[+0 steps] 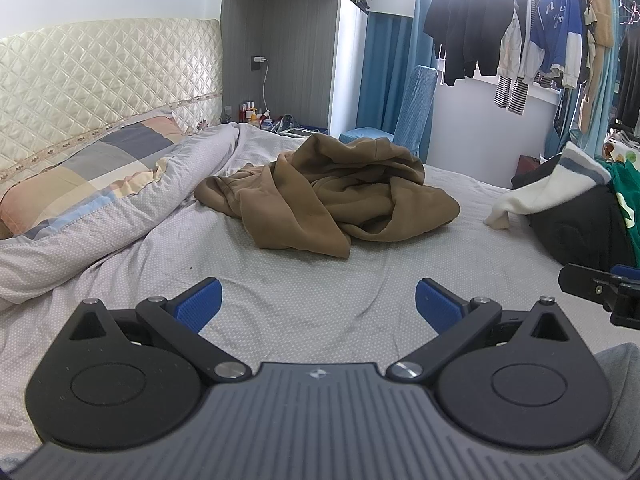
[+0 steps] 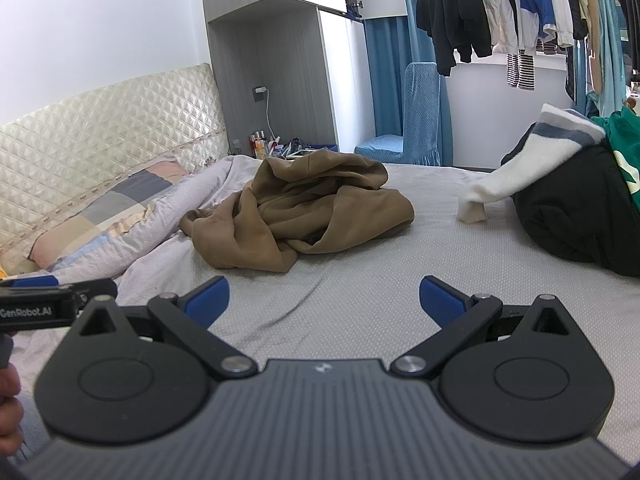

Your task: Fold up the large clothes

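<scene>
Both claws, left (image 1: 318, 300) and right (image 2: 324, 298), are being held wide open and empty, hoodie (image 1: 332, 196) lying crumpled straight ahead on the bed (image 1: 420, 264), well apart.

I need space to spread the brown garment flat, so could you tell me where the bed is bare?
Bare sheet lies between the open grippers and the brown garment, and beyond it towards the chair. Crowded: quilt left, clothes pile right.
</scene>
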`<state>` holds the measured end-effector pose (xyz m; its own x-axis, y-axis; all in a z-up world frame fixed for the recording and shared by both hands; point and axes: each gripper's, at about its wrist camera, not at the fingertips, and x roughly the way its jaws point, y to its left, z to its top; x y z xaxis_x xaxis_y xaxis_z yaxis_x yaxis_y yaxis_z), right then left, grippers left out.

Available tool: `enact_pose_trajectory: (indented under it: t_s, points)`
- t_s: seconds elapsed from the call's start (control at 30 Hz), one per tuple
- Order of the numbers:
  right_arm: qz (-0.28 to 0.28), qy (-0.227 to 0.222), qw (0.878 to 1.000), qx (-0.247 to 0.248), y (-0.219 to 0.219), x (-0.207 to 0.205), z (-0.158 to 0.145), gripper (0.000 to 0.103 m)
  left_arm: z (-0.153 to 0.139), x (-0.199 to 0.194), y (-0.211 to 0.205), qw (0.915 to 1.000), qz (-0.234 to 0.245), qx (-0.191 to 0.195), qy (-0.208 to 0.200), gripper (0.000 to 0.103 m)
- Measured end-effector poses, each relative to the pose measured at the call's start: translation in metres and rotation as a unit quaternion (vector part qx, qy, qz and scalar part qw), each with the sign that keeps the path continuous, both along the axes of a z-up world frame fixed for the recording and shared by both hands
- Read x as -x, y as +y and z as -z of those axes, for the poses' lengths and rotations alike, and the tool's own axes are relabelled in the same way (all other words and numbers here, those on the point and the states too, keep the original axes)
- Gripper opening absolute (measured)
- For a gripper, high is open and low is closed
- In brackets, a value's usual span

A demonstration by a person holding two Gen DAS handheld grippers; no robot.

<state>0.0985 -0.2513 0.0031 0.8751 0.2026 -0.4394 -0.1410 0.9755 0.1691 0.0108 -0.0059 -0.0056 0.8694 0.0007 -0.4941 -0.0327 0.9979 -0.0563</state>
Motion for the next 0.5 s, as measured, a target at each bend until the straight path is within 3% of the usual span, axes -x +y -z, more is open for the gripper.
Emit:
enact_pose_trajectory:
  t_s: [0.5]
  points:
    - [0.005,0.01,1.0,0.0,-0.004,-0.004,0.008,0.103,0.006,-0.011,-0.001,1.0,0.001,0.002,0.008,0.103]
